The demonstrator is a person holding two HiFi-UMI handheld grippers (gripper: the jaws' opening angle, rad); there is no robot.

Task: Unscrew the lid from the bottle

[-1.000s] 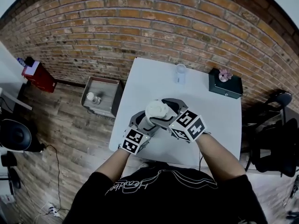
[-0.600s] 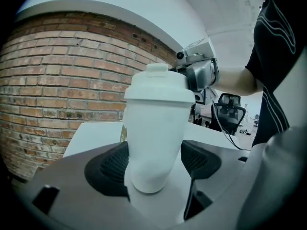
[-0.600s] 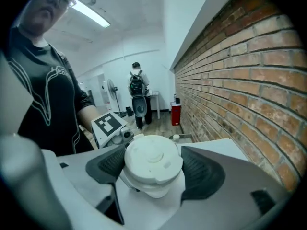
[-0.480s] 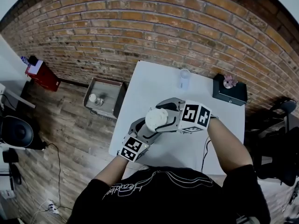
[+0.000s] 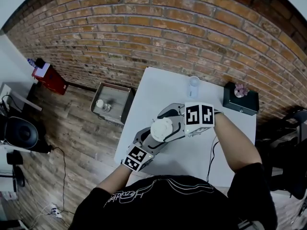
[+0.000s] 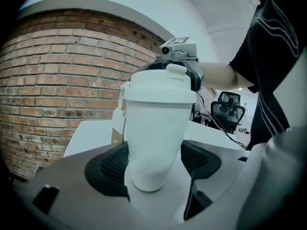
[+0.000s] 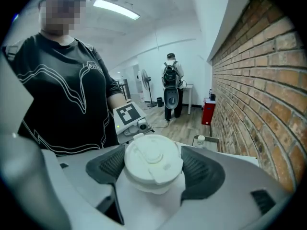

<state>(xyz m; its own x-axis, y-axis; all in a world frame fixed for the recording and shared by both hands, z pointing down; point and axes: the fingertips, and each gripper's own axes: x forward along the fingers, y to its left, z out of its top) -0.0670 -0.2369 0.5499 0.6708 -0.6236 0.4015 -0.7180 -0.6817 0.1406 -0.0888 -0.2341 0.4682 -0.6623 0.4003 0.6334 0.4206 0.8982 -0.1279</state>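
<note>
A white bottle [image 5: 161, 129] with a white flip-cap lid [image 7: 153, 162] is held up above the white table [image 5: 158, 87]. My left gripper [image 5: 146, 140] is shut on the lower body of the bottle [image 6: 158, 133], with a dark pad on each side. My right gripper [image 5: 175, 123] comes in from the right and is shut on the lid [image 6: 160, 87], its pads pressed on the rim on both sides. The bottle stands upright between the two grippers. A paper tag [image 6: 118, 123] hangs beside its neck.
A clear cup [image 5: 193, 86] stands at the table's far edge. A black box [image 5: 241, 98] with a pink thing on top sits at the back right. On the wooden floor to the left are a grey crate [image 5: 112, 102] and a red bin [image 5: 48, 78]. A person [image 7: 171, 87] stands far off.
The right gripper has rolled around the lid, so its marker cube has swung up and to the right. The left gripper has kept its hold on the bottle's body.
</note>
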